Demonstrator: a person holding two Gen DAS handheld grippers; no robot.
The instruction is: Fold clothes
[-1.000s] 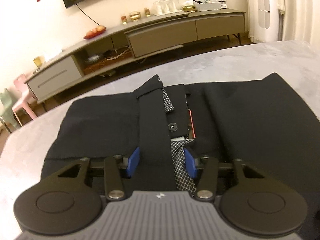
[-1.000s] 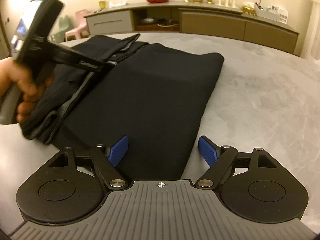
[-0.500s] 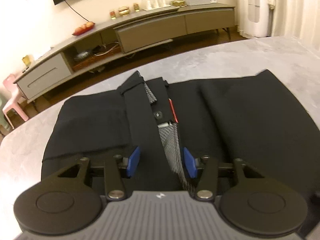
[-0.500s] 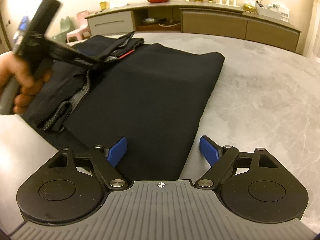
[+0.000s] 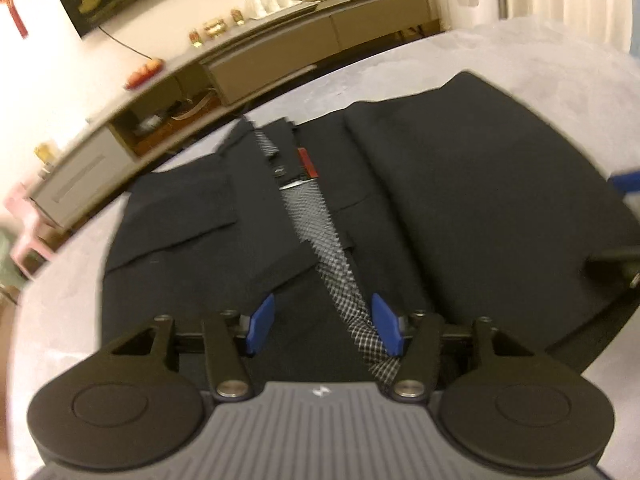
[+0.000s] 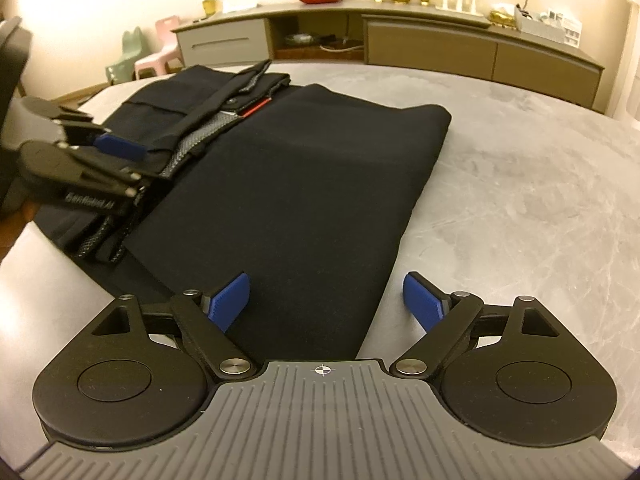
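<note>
Our left gripper [image 5: 324, 330] has its jaws partly spread; they have just been opening, and the checked lining strip [image 5: 316, 224] of the black trousers [image 5: 460, 200] runs up between them, with neither pad pressing on it. The dark waistband flap [image 5: 256, 184] lies just left of that strip, ahead of the left pad. The trousers lie folded flat on the grey marbled surface [image 6: 520, 200]. Our right gripper [image 6: 326, 300] has jaws spread wide, also just opened further, straddling the near right edge of the cloth: the left pad over fabric, the right pad over bare surface. Nothing is pinched.
</note>
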